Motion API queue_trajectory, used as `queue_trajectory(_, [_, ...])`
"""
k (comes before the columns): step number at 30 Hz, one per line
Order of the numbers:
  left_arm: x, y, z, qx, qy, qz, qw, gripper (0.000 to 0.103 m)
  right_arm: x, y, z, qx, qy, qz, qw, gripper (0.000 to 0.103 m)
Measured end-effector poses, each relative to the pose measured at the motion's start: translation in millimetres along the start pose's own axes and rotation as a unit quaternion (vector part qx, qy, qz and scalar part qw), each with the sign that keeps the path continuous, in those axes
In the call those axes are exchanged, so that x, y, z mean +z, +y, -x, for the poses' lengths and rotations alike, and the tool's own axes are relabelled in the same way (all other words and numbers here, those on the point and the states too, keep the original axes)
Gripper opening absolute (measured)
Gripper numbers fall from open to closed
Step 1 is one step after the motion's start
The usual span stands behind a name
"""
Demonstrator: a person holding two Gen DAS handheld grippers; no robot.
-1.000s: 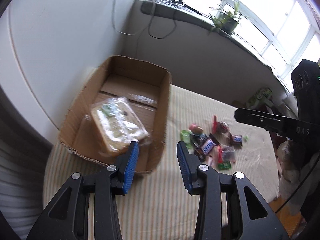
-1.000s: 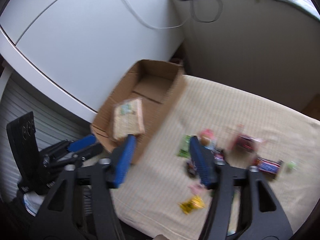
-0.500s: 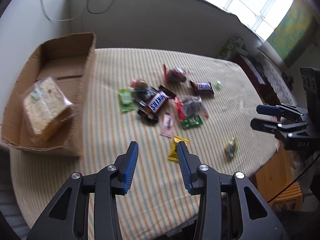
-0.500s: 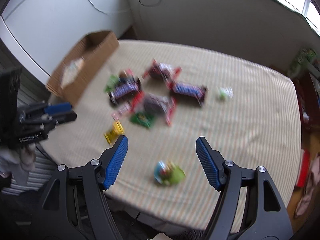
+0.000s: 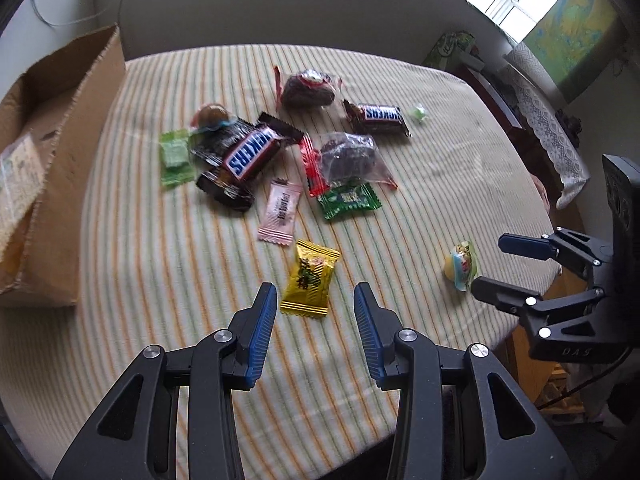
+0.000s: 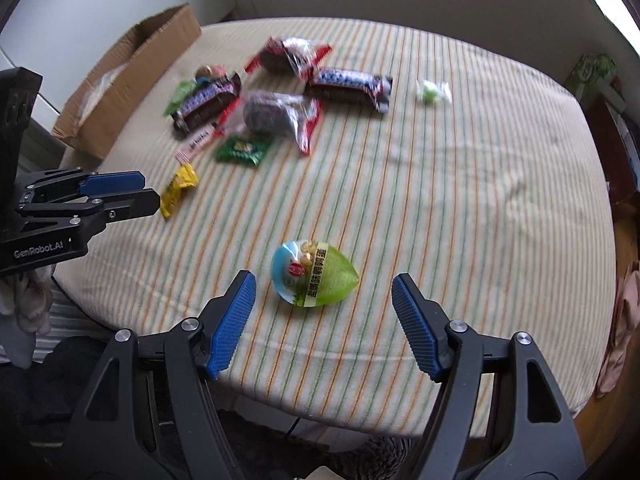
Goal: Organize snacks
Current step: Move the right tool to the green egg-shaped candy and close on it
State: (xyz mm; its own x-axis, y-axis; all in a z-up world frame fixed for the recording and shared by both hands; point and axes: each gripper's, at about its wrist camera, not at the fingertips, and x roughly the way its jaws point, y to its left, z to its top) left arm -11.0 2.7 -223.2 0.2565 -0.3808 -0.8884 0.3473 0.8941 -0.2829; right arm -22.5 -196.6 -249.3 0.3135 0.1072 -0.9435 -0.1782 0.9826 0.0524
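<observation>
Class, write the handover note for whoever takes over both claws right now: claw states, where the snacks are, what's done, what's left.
Left claw: open, empty, just short of the yellow candy packet.
Right claw: open, empty, on either side of the egg-shaped snack, not touching.
Cardboard box at the table's left holds one clear-wrapped snack.
Left to do: the loose pile, including two Snickers bars, the green packet, pink packet and small green candy, all on the striped cloth.
</observation>
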Motion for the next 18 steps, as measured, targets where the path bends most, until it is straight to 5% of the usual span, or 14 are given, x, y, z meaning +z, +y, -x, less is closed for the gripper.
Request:
queue_trajectory(8, [1.9, -4.3, -15.2, 0.032, 0.011, -0.022, 0.9992, 0.038, -0.9, -2.7, -15.3, 0.002, 0.007, -0.012, 1.0, 0.073])
queue_trajectory(14, [2.6, -2.7, -14.9, 0.04, 0.007, -0.023, 0.9989, 0.024, 1.6, -2.9, -25.4, 0.006, 0.019, -0.011, 1.0, 0.072])
queue_trajectory(18, [3.2, -2.2, -16.2, 0.038, 0.003, -0.018, 0.9991, 0.024, 4.6, -0.8, -30.0, -0.003, 0.024, -0.006, 1.0, 0.066])
